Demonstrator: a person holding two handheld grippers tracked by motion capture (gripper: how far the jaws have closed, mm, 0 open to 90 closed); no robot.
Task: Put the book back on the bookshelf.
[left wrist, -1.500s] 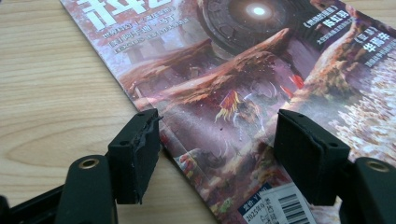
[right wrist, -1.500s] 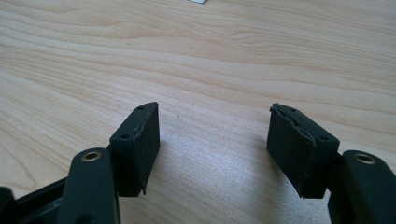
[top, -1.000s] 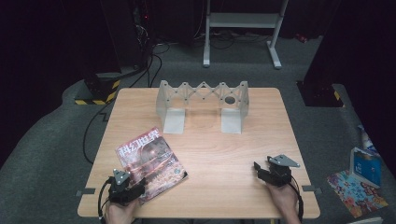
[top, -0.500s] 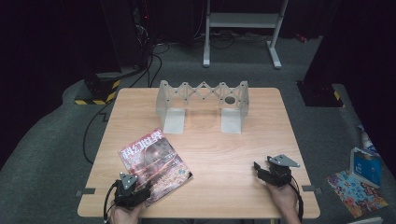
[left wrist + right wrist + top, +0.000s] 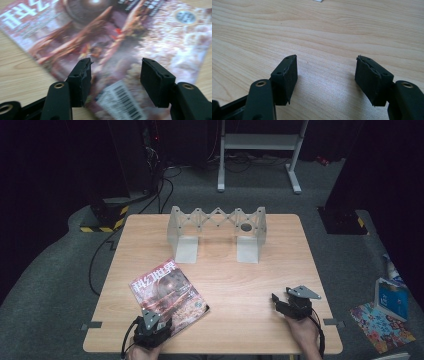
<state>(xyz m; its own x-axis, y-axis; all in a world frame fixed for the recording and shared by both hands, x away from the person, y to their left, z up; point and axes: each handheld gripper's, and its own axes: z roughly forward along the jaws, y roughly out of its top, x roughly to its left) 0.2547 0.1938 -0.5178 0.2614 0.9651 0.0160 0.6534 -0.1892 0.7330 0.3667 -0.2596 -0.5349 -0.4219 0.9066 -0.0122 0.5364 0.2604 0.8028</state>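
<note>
Risk first: we judge the magazine the thing in hand, and it lies flat on the worktop, so the left gripper has no raised edge to bite. If we drive the fingers straight down, they may just skid on the glossy cover, push the whole thing sideways, or nip only the top sheet and crease or tear it. The near corner sits close to the worktop's front edge, so a shove toward us could tip it off; a shove away could slide it toward the rack, though that stands well apart for now. Left fingers are apart, hovering over the lower cover near the barcode, nothing between them; whether they touch the paper we cannot tell. The right gripper rests over bare wood at the front right, fingers also apart and empty, well apart from the magazine, so it offers no bracing if the thing slides. Look of the magazine: thin, soft-bound, glossy, cover in reds and pinks with white characters across the top and a white barcode patch near the bottom. It lies face up, turned at an angle to the worktop edges, at the front left, just ahead of the left gripper.
</note>
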